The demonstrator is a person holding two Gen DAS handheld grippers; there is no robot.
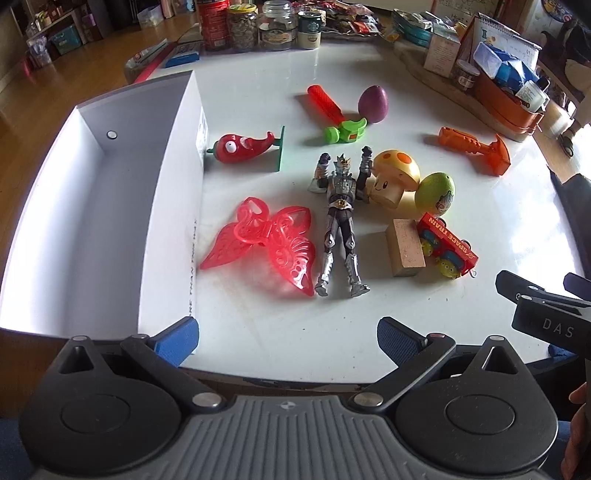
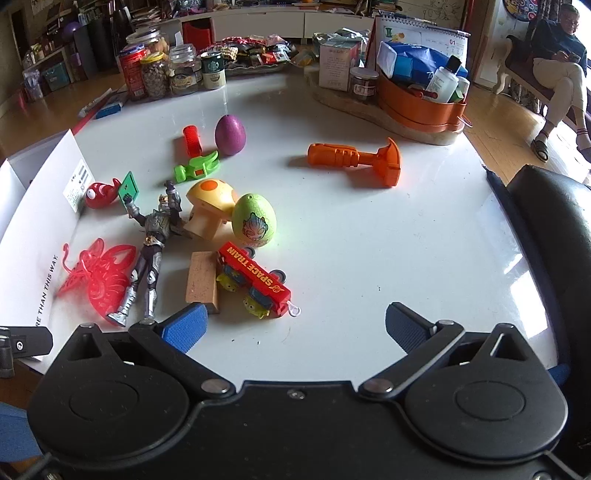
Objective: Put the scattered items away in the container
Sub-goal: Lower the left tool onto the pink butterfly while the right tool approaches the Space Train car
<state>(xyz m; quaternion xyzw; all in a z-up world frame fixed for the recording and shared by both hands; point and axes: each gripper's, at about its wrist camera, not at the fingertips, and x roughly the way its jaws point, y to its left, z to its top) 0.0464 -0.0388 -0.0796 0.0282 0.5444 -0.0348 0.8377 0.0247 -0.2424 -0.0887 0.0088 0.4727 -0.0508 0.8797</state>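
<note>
A white box (image 1: 110, 229) stands empty at the table's left; its wall shows in the right wrist view (image 2: 33, 236). Toys lie scattered right of it: a red butterfly (image 1: 262, 243), a silver action figure (image 1: 341, 225), a red chili toy (image 1: 240, 147), a mushroom (image 1: 395, 177), a green egg (image 1: 436, 194), a purple egg (image 1: 373, 104), a wooden block (image 1: 404, 247), a red train (image 1: 448, 245), an orange hammer (image 1: 476, 149) and a red-green hammer (image 1: 336, 116). My left gripper (image 1: 288, 339) is open near the front edge. My right gripper (image 2: 295, 326) is open, just before the train (image 2: 255, 278).
Jars and cans (image 1: 255, 26) line the table's far edge. An orange basket (image 2: 421, 107) with bottles sits far right on a wooden board. A black chair back (image 2: 554, 229) stands at the right edge. A person (image 2: 557, 74) sits beyond.
</note>
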